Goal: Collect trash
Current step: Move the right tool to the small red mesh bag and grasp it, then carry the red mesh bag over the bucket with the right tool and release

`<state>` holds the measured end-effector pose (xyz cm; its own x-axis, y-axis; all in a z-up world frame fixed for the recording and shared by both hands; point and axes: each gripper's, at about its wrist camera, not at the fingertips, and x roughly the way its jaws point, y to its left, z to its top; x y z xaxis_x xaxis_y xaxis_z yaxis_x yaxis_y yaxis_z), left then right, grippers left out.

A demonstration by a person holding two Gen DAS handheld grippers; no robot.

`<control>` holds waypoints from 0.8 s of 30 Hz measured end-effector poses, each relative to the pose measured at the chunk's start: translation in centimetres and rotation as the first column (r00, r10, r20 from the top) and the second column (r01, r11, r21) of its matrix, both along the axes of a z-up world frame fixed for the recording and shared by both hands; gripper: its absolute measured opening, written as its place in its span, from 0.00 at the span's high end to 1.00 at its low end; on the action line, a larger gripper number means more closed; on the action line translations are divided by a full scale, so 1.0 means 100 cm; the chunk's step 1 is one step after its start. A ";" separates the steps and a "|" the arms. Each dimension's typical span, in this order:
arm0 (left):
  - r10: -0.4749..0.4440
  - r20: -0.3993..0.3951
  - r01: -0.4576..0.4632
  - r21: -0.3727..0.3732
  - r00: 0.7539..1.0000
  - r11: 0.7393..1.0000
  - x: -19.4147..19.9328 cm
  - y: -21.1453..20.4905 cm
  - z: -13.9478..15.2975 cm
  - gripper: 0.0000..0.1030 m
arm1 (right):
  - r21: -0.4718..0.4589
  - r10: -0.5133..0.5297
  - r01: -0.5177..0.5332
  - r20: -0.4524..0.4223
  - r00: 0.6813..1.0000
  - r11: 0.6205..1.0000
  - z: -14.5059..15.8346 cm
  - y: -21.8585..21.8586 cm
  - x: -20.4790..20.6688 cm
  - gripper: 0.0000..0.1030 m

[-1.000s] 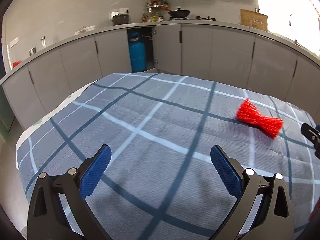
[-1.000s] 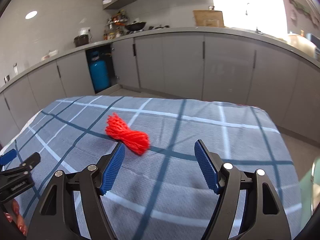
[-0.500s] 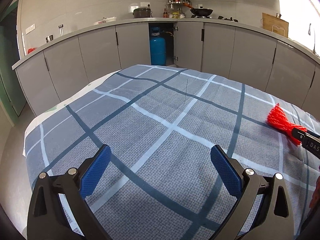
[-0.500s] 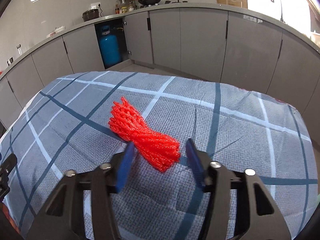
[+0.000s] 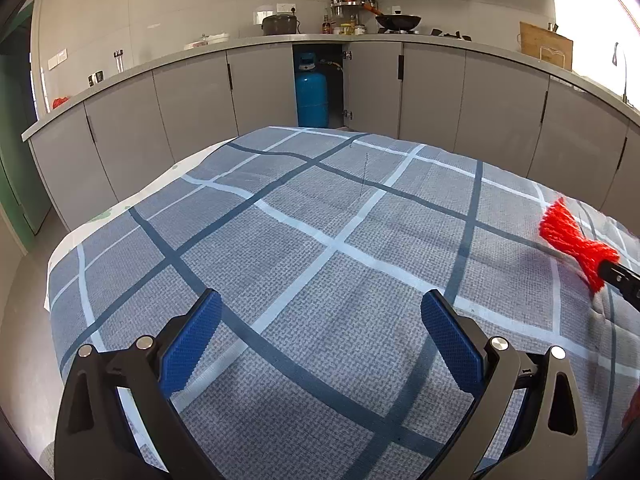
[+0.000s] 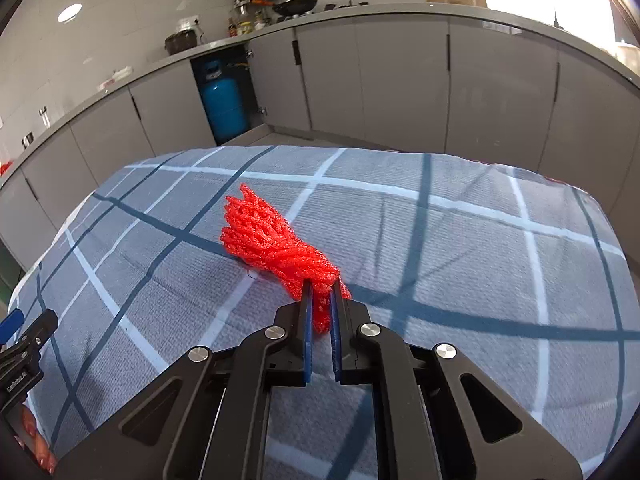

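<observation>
Where the blue pads [image 6: 307, 332] of the right gripper [image 6: 320, 300] meet, we see them pressed nearly together on the near end of the red foam net [image 6: 272, 240], just below the centre of the right wrist frame. From that pinch the net fans out toward the upper left of the frame, its far end resting on the blue plaid cloth [image 6: 440, 240].

We find the left gripper [image 5: 320, 320] at the bottom of the left wrist frame, its blue pads [image 5: 192, 340] spread wide with only cloth between them; it holds nothing. At the right edge of that frame we see the same red foam net [image 5: 572, 240], with the black tip of the right gripper [image 5: 620, 278] clamped on its lower end.

Beyond the cloth, across the upper half of both frames, we note grey cabinets [image 5: 192, 116]. One door stands ajar, exposing a blue gas cylinder [image 5: 312, 96].
</observation>
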<state>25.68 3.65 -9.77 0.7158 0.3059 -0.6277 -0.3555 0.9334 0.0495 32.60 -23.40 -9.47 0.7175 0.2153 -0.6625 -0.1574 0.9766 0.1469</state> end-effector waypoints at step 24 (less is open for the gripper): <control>-0.200 0.017 0.200 -0.001 0.980 0.980 -0.030 -0.090 0.006 0.05 | -0.029 -0.555 0.564 0.138 0.820 0.825 0.035 -0.218 -0.172 0.92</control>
<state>22.63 -5.35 -9.15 0.7731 0.1534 -0.6154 -0.1619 0.9859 0.0424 15.38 -45.19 -5.97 0.7744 -0.2883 -0.5632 0.4073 0.9084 0.0950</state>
